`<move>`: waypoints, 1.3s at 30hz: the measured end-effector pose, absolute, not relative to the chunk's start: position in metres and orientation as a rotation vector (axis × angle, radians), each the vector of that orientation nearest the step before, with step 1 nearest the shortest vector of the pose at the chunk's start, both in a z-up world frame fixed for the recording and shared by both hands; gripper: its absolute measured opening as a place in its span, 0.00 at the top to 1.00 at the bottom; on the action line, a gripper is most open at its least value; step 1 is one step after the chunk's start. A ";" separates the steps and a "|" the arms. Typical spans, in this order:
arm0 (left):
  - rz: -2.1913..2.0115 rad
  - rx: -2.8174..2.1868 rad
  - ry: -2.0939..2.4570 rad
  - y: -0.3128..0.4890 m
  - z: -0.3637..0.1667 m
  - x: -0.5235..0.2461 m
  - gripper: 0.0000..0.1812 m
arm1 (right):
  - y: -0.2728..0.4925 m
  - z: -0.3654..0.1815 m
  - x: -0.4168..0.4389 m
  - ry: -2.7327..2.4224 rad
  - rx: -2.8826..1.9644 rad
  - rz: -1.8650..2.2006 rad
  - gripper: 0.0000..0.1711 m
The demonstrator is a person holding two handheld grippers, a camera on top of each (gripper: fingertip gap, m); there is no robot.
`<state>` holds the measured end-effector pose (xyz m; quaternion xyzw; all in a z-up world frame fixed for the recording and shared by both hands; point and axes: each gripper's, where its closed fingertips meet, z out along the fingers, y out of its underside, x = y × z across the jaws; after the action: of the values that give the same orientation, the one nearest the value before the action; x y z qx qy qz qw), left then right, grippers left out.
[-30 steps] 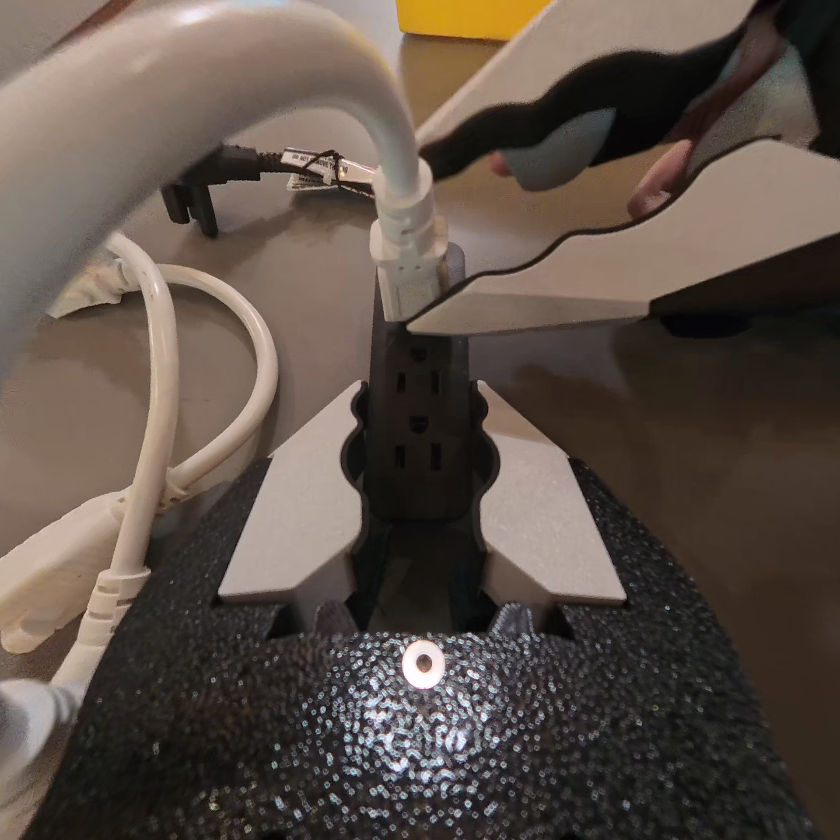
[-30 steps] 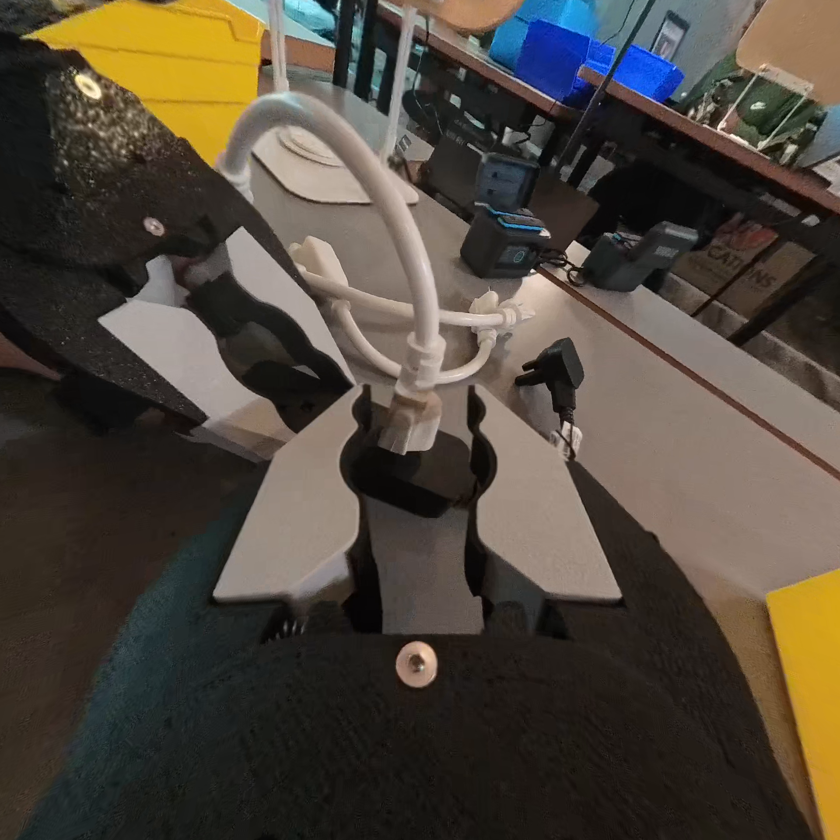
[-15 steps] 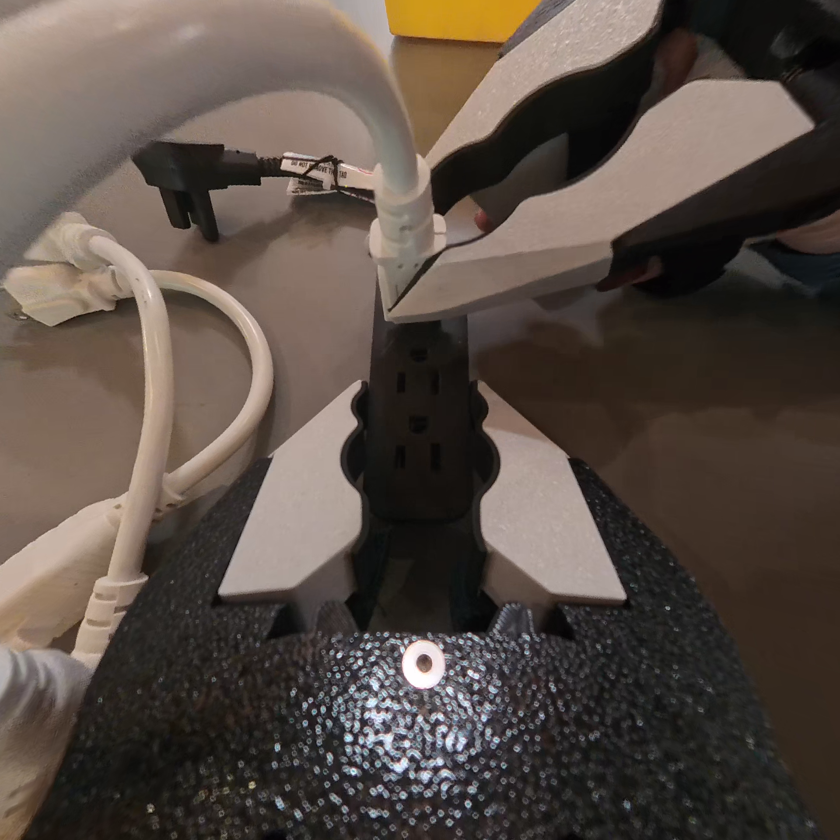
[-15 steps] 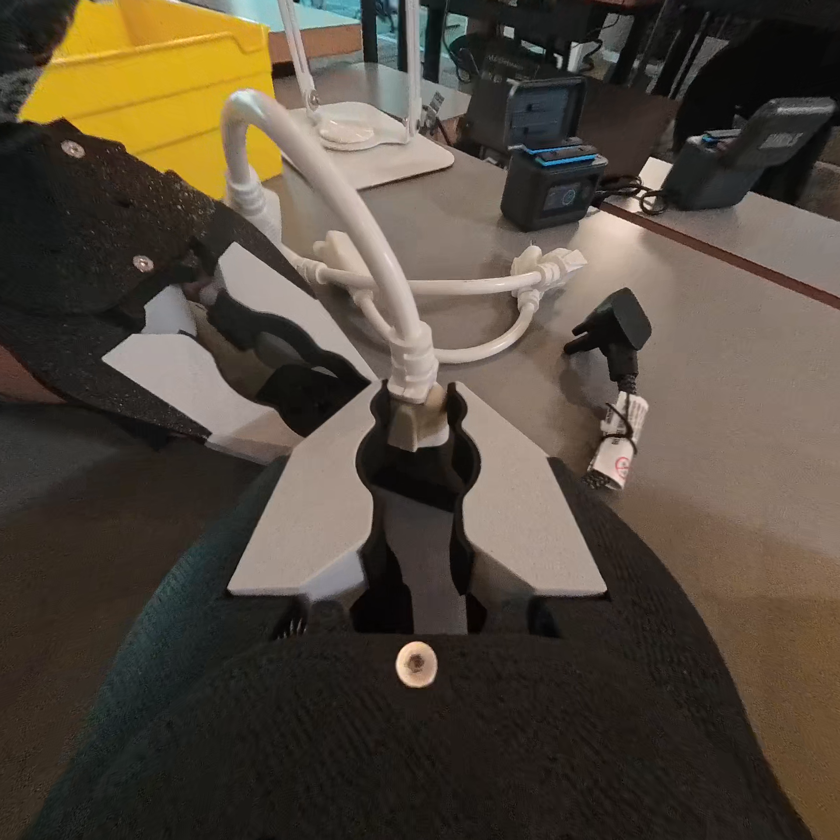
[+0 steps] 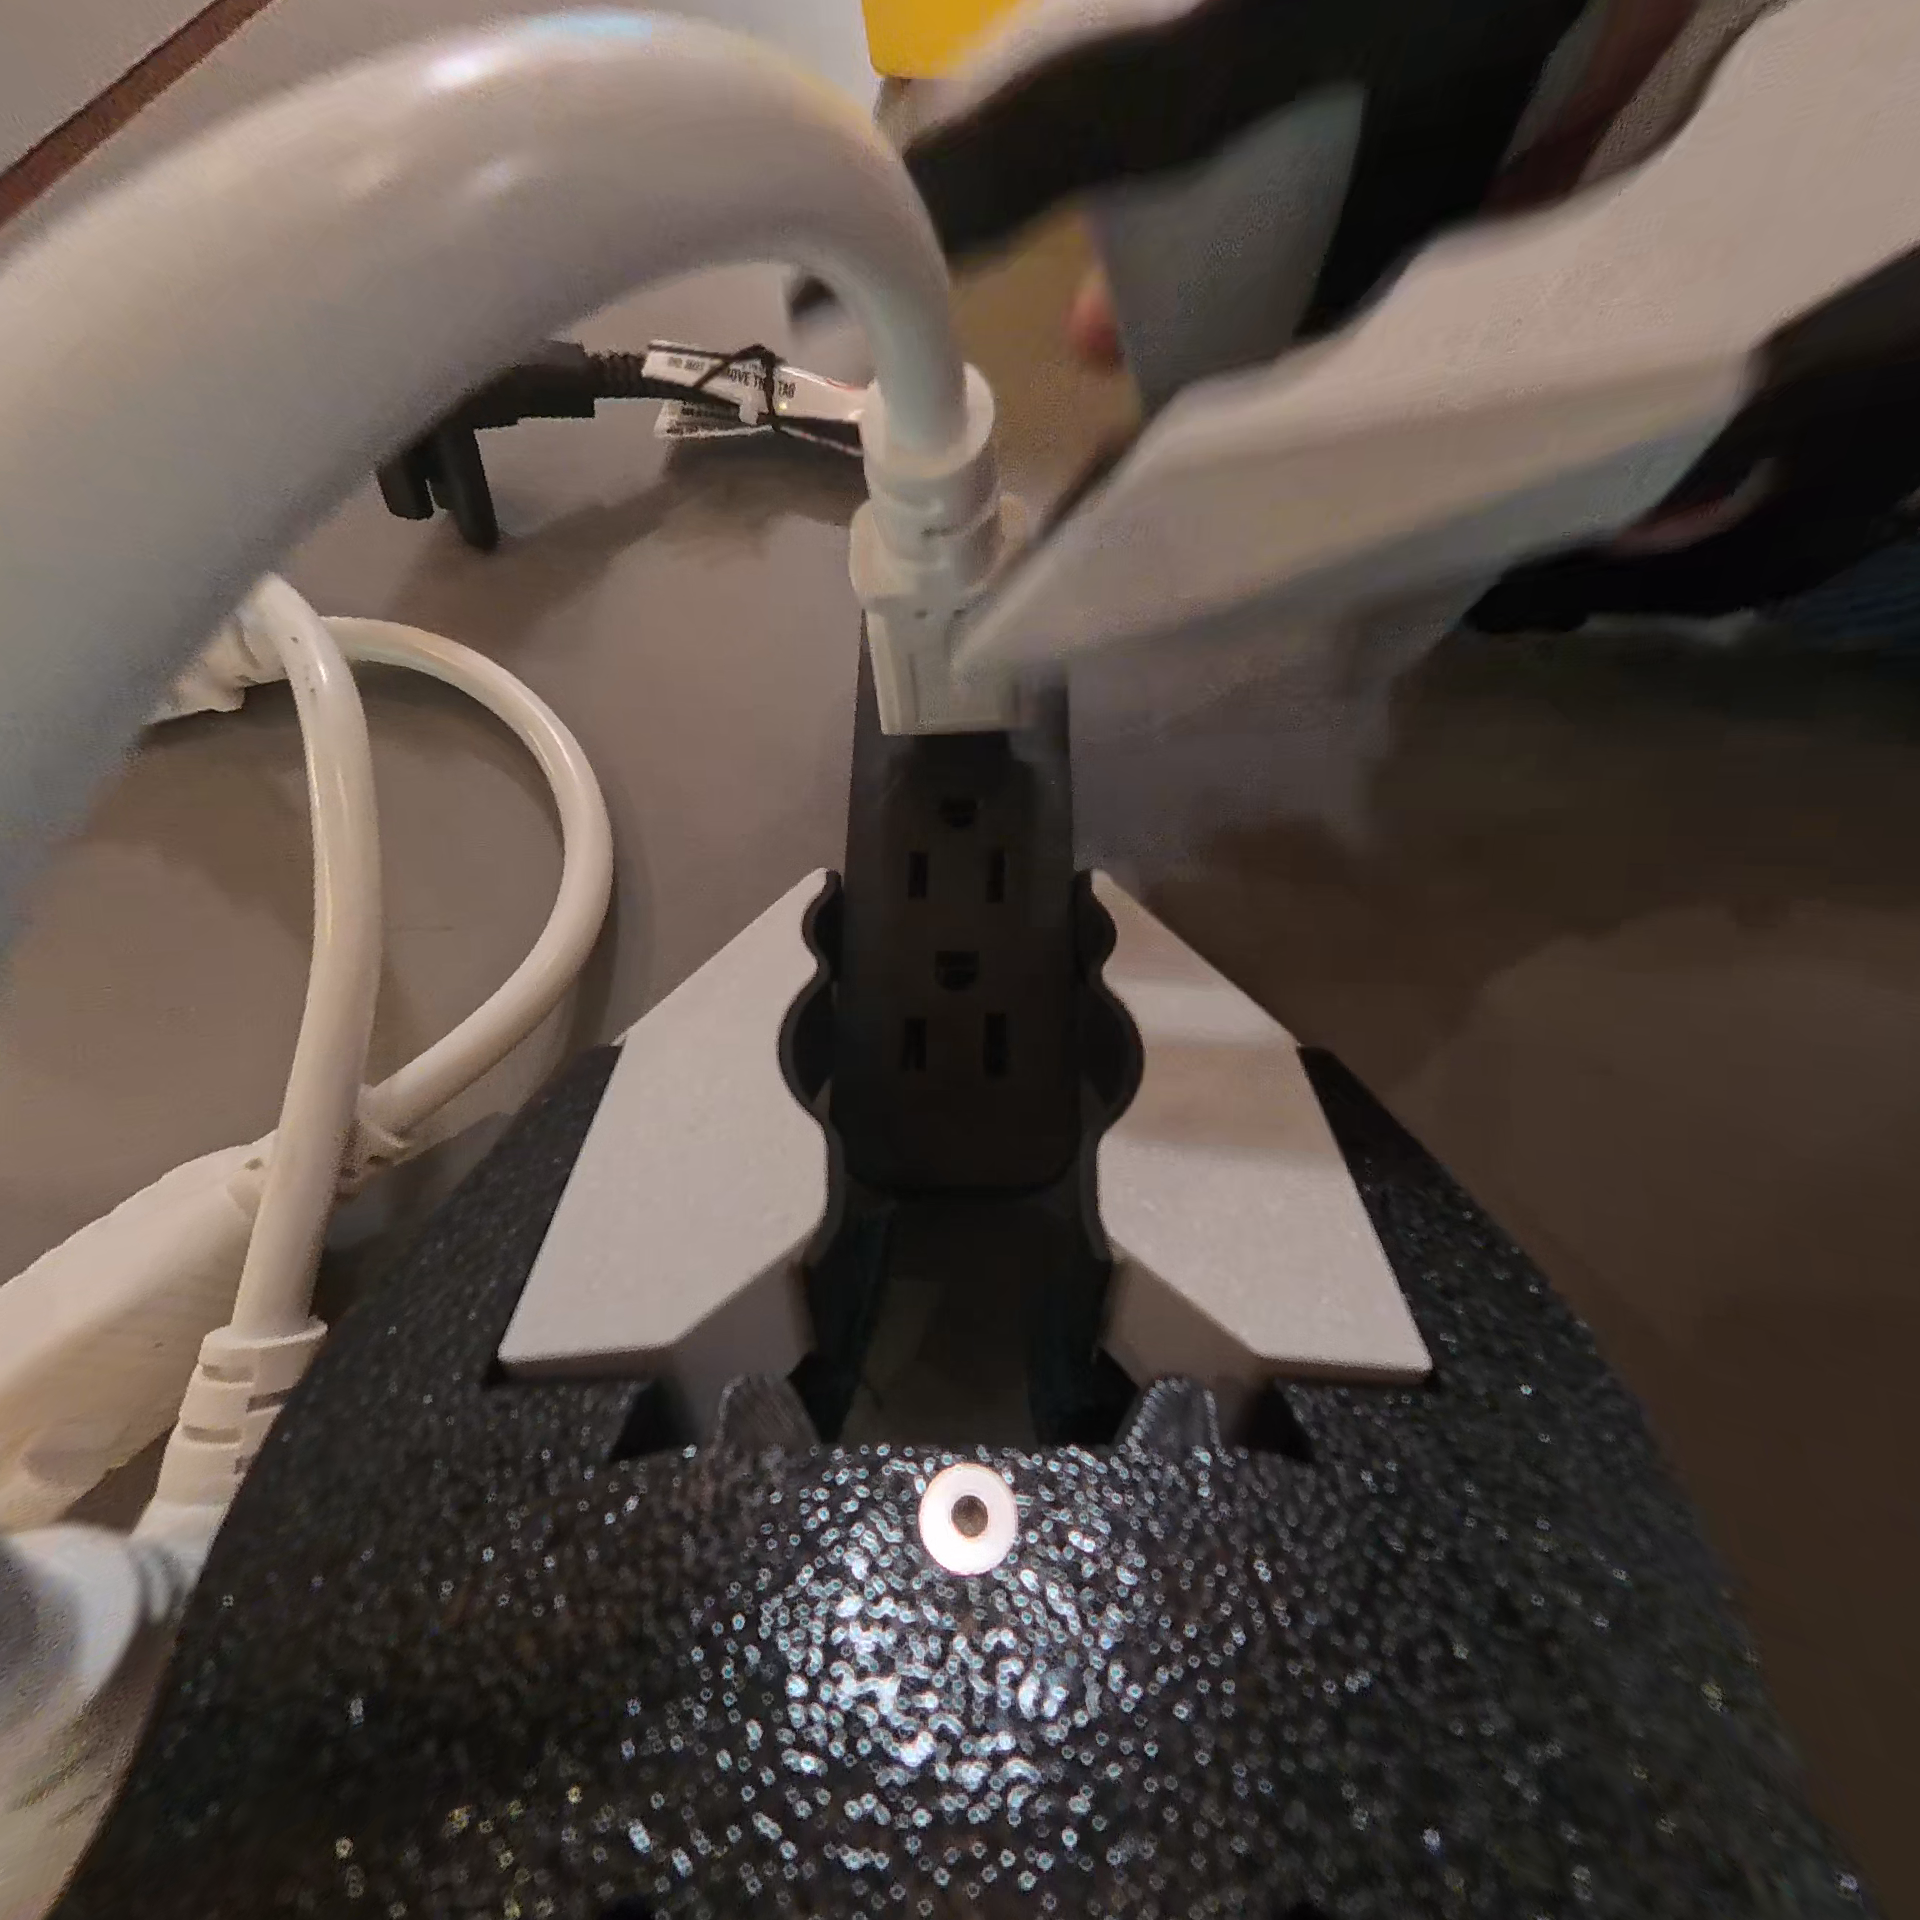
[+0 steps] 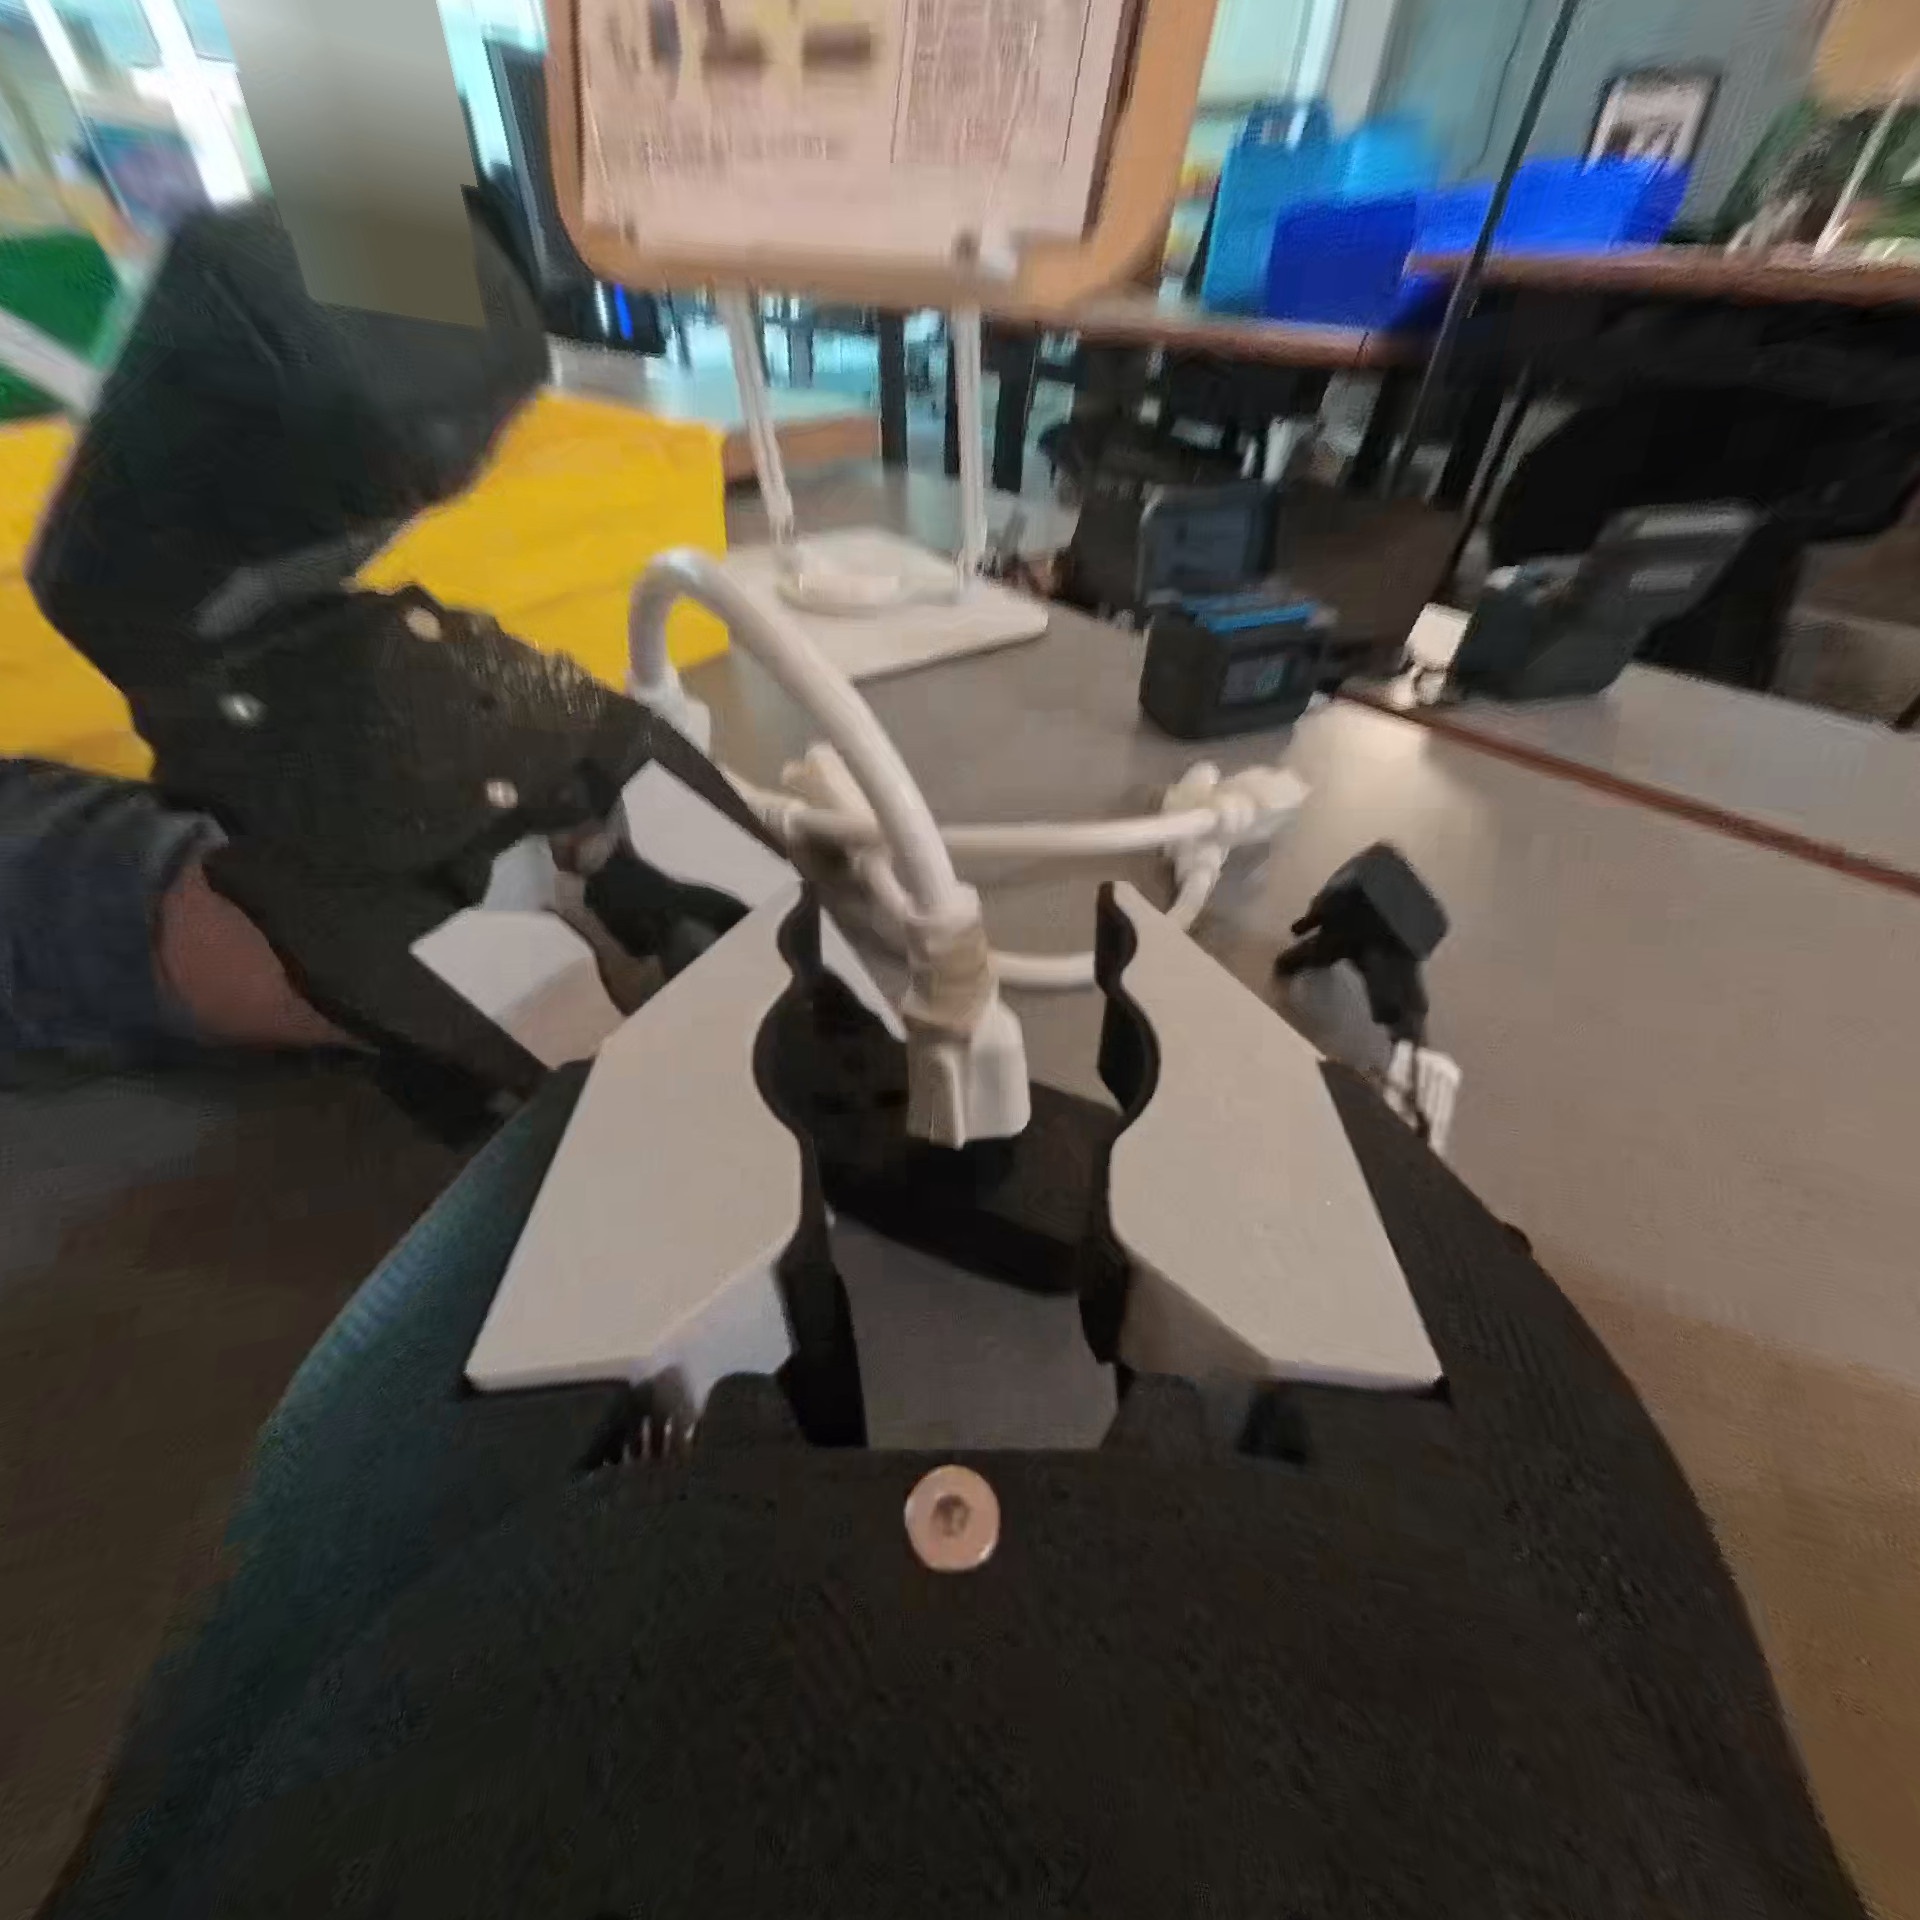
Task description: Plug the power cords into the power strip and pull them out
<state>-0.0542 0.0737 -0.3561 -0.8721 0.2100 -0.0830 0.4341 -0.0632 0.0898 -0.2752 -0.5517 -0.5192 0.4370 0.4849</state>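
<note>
A grey table (image 6: 1621,1122) holds one black power strip (image 5: 958,997), gripped at its near end between the closed fingers of the left gripper (image 5: 958,966). One white plug (image 6: 961,1060) stands in the strip's far socket; two sockets nearer the left gripper are free. The right gripper (image 6: 951,997) has its fingers apart around the plug, without touching it. Loose white cords (image 5: 447,883) and one black plug (image 6: 1366,930) lie nearby.
</note>
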 end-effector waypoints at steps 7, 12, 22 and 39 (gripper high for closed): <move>-0.210 -2.172 0.523 0.074 -0.356 -0.054 0.76 | 0.123 -0.207 -0.020 -0.963 -0.942 0.613 0.89; -0.214 -2.172 0.528 0.073 -0.356 -0.054 0.76 | 0.140 -0.236 -0.027 -1.069 -1.053 0.390 1.00; -0.215 -2.172 0.529 0.073 -0.356 -0.054 0.76 | 0.136 -0.246 -0.033 -1.053 -1.157 0.616 1.00; -0.217 -2.172 0.530 0.073 -0.356 -0.054 0.76 | 0.136 -0.236 -0.028 -0.988 -1.156 0.682 1.00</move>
<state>-0.0536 0.0735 -0.3561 -0.8715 0.2129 -0.0872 0.4330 -0.0282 0.1360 -0.2361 -0.5135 -0.4386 0.3028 0.6725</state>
